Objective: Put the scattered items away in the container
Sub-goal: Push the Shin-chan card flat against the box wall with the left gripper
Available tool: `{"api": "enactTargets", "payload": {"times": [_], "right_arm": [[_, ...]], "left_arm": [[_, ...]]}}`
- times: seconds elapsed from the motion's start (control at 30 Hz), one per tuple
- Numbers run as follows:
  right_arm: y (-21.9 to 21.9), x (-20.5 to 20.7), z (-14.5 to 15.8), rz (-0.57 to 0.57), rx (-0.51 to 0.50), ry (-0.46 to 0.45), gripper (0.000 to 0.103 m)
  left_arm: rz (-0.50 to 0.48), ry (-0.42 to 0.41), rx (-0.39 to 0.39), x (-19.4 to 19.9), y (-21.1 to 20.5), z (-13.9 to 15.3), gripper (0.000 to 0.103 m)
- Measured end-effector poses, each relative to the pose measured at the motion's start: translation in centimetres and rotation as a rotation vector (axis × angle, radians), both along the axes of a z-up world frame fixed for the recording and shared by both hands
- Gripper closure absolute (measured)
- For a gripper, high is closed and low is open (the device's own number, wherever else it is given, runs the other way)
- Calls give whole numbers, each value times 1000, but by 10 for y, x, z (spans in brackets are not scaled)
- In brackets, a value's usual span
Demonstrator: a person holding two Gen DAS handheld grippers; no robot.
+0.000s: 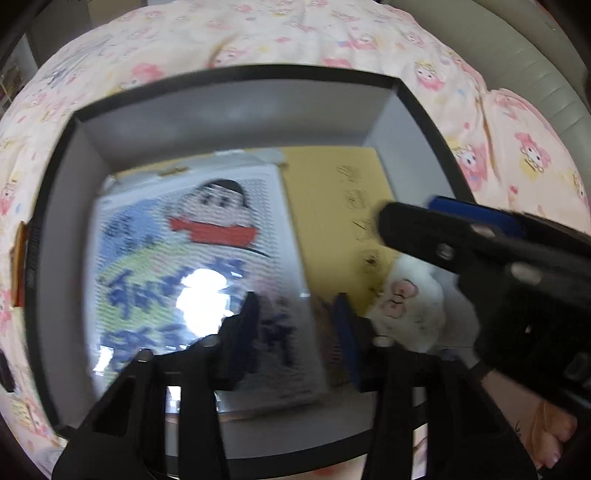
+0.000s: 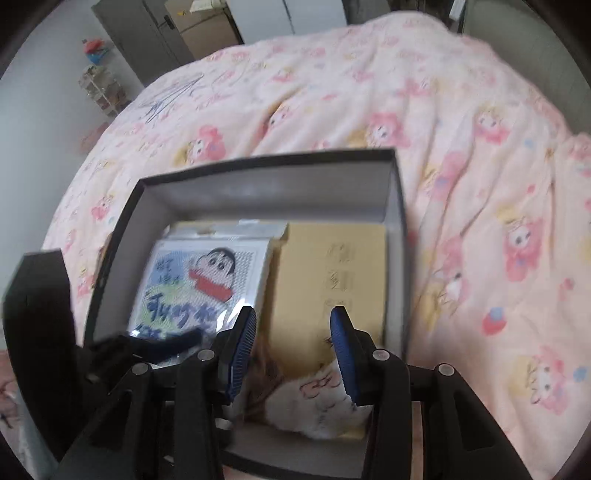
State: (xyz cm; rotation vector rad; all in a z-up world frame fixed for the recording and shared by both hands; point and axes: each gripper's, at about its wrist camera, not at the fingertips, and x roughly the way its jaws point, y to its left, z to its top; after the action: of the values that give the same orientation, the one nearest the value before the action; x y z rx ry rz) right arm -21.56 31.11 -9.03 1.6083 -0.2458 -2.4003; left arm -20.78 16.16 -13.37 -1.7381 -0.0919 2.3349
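Observation:
A box with a black rim (image 1: 236, 72) (image 2: 266, 162) and grey inner walls lies on the bed. Inside it lie a glossy cartoon packet (image 1: 192, 258) (image 2: 207, 284), a yellow envelope (image 1: 332, 206) (image 2: 325, 277) and a white plush paw with pink pads (image 1: 410, 306) (image 2: 317, 406). My left gripper (image 1: 298, 321) hovers over the packet's right edge, jaws apart, nothing pinched. My right gripper (image 2: 293, 345) (image 1: 413, 210) hangs above the plush paw with its blue pads (image 2: 341, 350) apart and clear of it. The picture is blurred.
A pink bed cover with cartoon figures (image 2: 461, 147) surrounds the box. An orange item (image 1: 18, 258) lies just outside the box's left wall. Grey cabinets (image 2: 147, 33) and a small shelf (image 2: 99, 88) stand beyond the bed. A person's hand (image 1: 550, 435) shows at the lower right.

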Motion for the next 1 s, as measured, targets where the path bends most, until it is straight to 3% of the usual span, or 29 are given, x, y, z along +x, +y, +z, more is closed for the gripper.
{"api": "enactTargets", "payload": {"times": [0.17, 0.3, 0.43, 0.57, 0.7, 0.83, 1.0], "right_arm": [[4, -4, -8, -19, -18, -7, 66], [0, -10, -20, -14, 17, -39, 66], [-2, -10, -21, -6, 10, -41, 66], [-7, -10, -23, 9, 0, -40, 65], [-16, -10, -25, 28, 19, -38, 65], [-20, -19, -22, 36, 2, -26, 66], [-42, -49, -36, 75, 34, -52, 66]], "left_arm": [[3, -5, -20, -2, 4, -4, 75], [30, -10, -126, -4, 9, -6, 76], [27, -11, -147, -3, 4, -8, 75], [16, -11, -117, -1, -4, -7, 75], [40, -31, 11, -2, -32, 8, 75], [109, 37, -37, 8, -73, 30, 69], [129, 31, -64, -25, -95, 18, 69]]}}
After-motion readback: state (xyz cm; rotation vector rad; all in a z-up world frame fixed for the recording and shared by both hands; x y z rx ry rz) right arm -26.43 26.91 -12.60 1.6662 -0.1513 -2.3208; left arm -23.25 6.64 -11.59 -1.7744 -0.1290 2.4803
